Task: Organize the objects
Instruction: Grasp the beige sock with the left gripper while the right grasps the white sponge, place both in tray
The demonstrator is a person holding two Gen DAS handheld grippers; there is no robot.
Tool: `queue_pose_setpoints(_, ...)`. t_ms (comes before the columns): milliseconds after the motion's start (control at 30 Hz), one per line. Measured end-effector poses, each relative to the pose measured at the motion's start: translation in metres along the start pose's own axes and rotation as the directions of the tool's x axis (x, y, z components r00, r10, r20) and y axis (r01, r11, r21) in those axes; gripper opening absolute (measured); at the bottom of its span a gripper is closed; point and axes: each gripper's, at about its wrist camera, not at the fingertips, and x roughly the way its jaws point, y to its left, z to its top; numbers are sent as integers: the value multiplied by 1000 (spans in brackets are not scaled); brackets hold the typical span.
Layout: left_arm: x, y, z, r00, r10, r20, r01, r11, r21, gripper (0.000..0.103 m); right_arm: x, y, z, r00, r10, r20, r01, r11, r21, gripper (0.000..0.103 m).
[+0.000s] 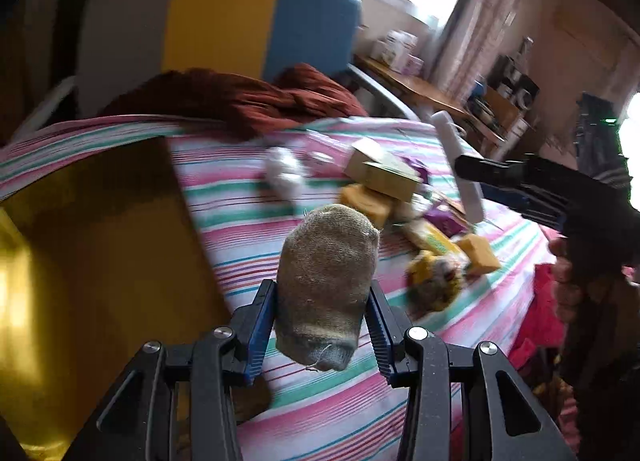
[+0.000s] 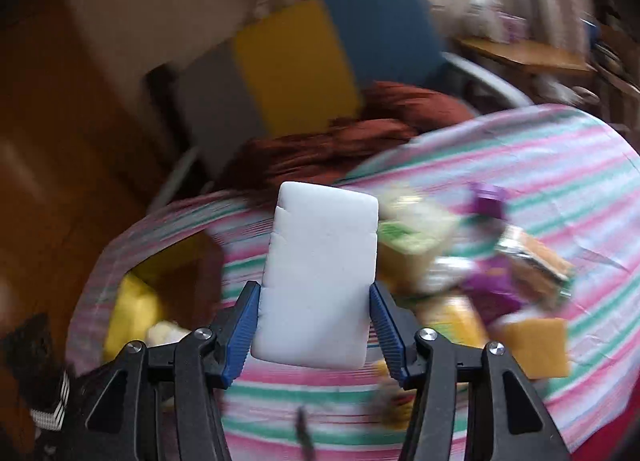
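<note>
Left tool (image 1: 322, 317) clamping sock (image 1: 326, 285), right tool (image 2: 314, 315) gripping white block (image 2: 320, 273)

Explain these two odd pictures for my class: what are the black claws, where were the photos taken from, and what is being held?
No robot here: a person holds a two-finger clamp in each hand, and a small camera on each looks along its fingers. One picture is from the left gripper, shut on a rolled grey-brown sock. The other is from the right gripper, shut on a white foam block. Below lies a striped bedsheet with a blurred pile of boxes and packets, and a yellow bin beside it.
</note>
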Motion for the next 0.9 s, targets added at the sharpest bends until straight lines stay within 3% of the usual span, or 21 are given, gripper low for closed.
queue_pose_setpoints(233, -54, 82, -24, 983, 178, 43, -170, 975, -146, 45, 49, 99, -20, 981, 149, -126, -165, 979, -124, 55)
queue_pose_setpoints(400, -82, 139, -47, 946, 323, 34, -305, 919, -249, 45, 87, 152, -42, 938, 236, -252, -272, 955, -119, 61)
queue_pose_setpoints(467, -92, 158, -58, 928, 372, 30, -348, 892, -287, 51, 103, 169, -54, 910, 273, -312, -317, 944, -96, 76)
queue_pose_setpoints(533, -100, 169, -66, 911, 411, 30, -381, 868, -319, 69, 115, 180, -63, 896, 272, -351, -321, 943, -91, 79)
queue_pose_setpoints(600, -112, 179, -74, 893, 448, 45, -403, 841, -360, 77, 118, 186, -70, 887, 281, -366, -335, 938, -93, 79)
queue_pose_setpoints(667, -122, 182, -79, 883, 466, 63, -411, 829, -380, 77, 116, 189, -74, 892, 259, -369, -324, 938, -124, 79)
queue_pose_setpoints(800, -136, 179, -82, 858, 507, 86, -441, 811, -385, 78, 101, 193, -78, 926, 180, -332, -264, 937, -229, 79)
queue_pose_setpoints(900, -144, 170, -79, 837, 535, 114, -462, 803, -377, 86, 91, 196, -82, 944, 144, -297, -231, 931, -283, 79)
